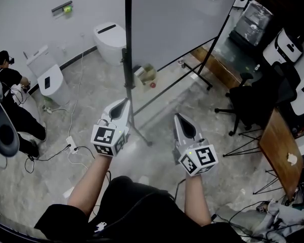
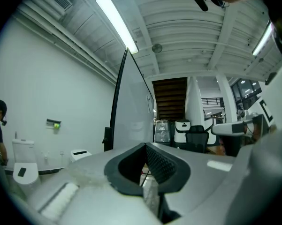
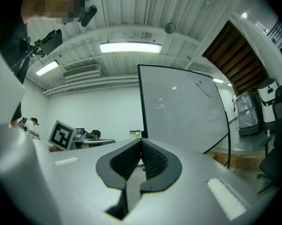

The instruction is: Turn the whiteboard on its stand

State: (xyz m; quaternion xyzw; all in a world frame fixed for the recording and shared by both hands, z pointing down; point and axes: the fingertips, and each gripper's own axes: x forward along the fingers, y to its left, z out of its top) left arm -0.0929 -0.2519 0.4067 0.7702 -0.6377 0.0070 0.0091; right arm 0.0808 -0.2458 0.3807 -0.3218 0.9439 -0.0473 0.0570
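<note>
Grey plastic shells, marker cubes uppermost: I have both grippers held out low ahead of me on bare forearms, noses pointing forward and slightly toward each other; the left gripper (image 1: 124, 103) sits just beside the black upright of the stand (image 1: 127, 70), though I cannot tell whether it touches; the right gripper (image 1: 177, 117) hangs apart from the upright, over the pale floor (image 1: 157, 130). Both pairs of jaws are closed tip to tip with nothing between them. The whiteboard (image 1: 177, 19) stands directly ahead, a pale grey panel in a thin black frame, raised on its stand; the left gripper view shows it nearly edge-on; the right gripper view shows its broad face. A white toilet (image 1: 110, 40) sits beyond it to the left; a black office chair (image 1: 249, 97) stands to the right.
</note>
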